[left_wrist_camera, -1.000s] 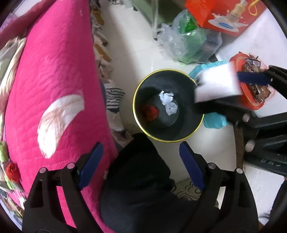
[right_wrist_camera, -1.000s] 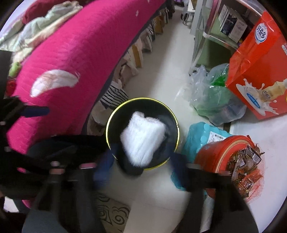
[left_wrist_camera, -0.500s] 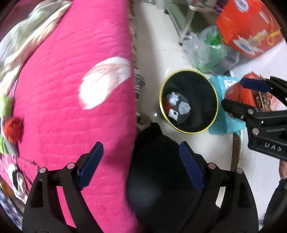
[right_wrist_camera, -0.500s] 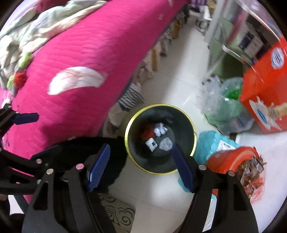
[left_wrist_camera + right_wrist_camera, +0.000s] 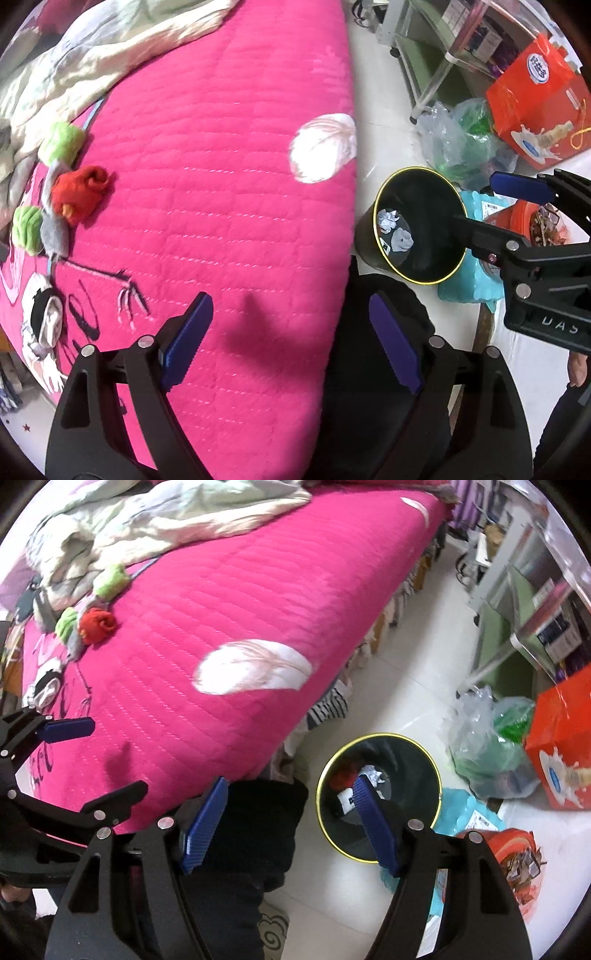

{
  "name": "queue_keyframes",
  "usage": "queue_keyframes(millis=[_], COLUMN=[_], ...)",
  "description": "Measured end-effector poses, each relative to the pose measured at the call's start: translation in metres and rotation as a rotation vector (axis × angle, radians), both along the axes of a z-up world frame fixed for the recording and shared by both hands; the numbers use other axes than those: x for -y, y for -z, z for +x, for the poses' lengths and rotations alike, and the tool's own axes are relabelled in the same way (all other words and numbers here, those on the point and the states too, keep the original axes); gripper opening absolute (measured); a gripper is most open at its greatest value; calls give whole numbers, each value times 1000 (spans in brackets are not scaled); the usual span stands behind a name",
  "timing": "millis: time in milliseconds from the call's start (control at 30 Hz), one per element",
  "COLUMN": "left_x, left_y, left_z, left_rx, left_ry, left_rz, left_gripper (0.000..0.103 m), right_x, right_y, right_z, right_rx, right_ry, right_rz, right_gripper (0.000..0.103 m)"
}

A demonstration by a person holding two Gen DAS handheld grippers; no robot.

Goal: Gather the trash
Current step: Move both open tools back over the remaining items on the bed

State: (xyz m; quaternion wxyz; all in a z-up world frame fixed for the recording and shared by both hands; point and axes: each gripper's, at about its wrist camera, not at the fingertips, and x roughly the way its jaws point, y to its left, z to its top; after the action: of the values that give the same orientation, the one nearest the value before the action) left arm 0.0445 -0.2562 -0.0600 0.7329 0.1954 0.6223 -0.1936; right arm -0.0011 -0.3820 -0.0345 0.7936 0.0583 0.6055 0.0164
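left gripper: jaws spread, holding nothing, above the pink bed edge | right gripper: jaws spread, holding nothing, above the bin rim | trash: crumpled paper lies inside the black bin (yellow-rimmed) on the floor beside the bed | near bin: plastic bag, orange box

Left gripper black angular frame, blue ribbed finger pads, silver screw heads, right gripper matching build, white "DAS" lettering at 3 o'clock in left view, dark trousers below
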Motion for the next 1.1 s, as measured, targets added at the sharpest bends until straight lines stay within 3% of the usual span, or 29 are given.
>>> queue_keyframes(millis=[300,1100], left_x=[-29,-166], left_y=[-10,-22], left_z=[0,-2], left_rx=[20,51], left_ry=[-53,-247], left_rz=[-16,-10], left_gripper=[85,85], right_x=[-36,-176], right_y=[-9,-20], right_z=[12,57], right_rx=[14,35], right_ry=[-64,-271], right_rz=[-17,-17], right_gripper=[68,73])
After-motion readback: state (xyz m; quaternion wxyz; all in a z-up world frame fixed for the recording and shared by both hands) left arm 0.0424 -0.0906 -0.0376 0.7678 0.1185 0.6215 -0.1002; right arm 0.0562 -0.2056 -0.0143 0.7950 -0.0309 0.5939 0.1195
